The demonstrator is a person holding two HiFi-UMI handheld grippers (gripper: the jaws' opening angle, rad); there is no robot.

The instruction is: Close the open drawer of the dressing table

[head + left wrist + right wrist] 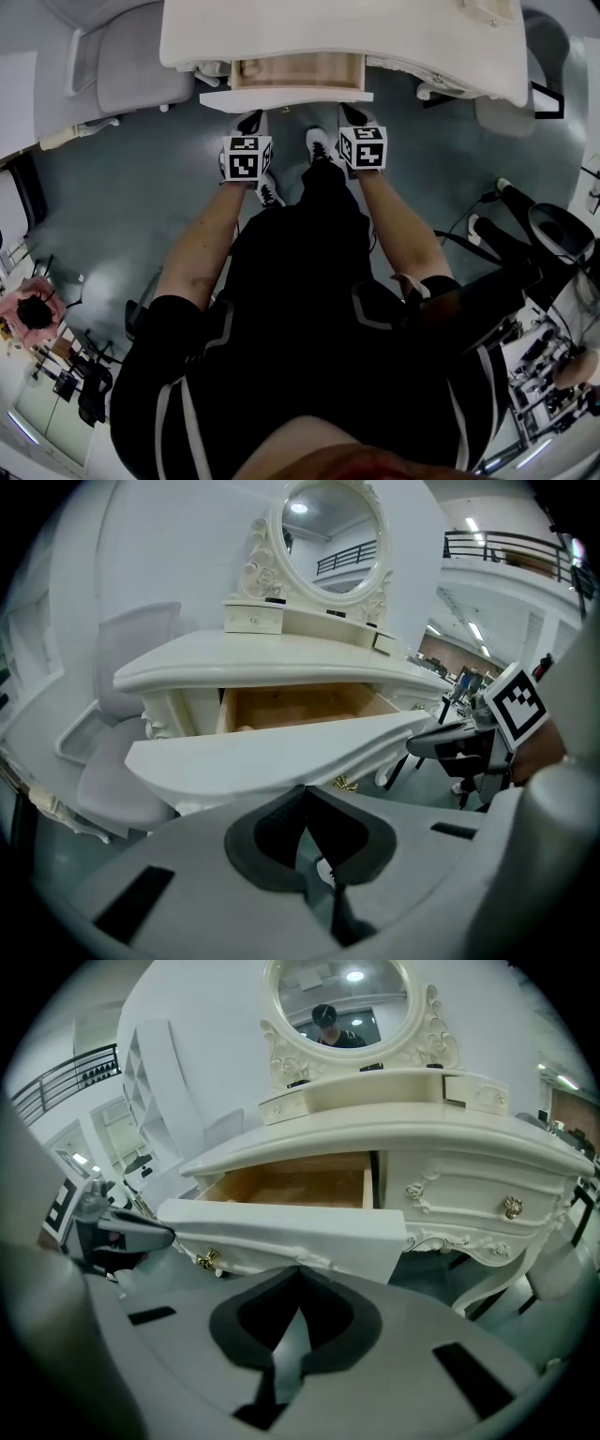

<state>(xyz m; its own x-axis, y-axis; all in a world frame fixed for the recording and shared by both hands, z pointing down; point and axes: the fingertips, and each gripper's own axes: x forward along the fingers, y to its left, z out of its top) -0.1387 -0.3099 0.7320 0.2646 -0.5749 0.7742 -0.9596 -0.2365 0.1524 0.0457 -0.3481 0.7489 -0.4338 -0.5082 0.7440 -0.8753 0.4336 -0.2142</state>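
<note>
**Drawer standing open, both grippers closed before it**

We are facing the dressing table (pixel 375 37); its drawer (pixel 296 73) is standing pulled out toward us, left of the table's middle, with its long axis running left to right along the table's front; its white front panel (pixel 286 97) is pointing at us and the bare wooden inside is showing. We are holding the left gripper (pixel 305 791) and the right gripper (pixel 299 1269) side by side just before that panel, each with jaws pressed together on nothing; whether the tips are touching it we cannot tell. A brass knob (pixel 208 1260) is showing on the panel's face; an oval mirror (pixel 333 536) is standing on the table; a grey chair (pixel 141 70) is sitting to the left; a shoe (pixel 323 145) is showing between the grippers.
</note>
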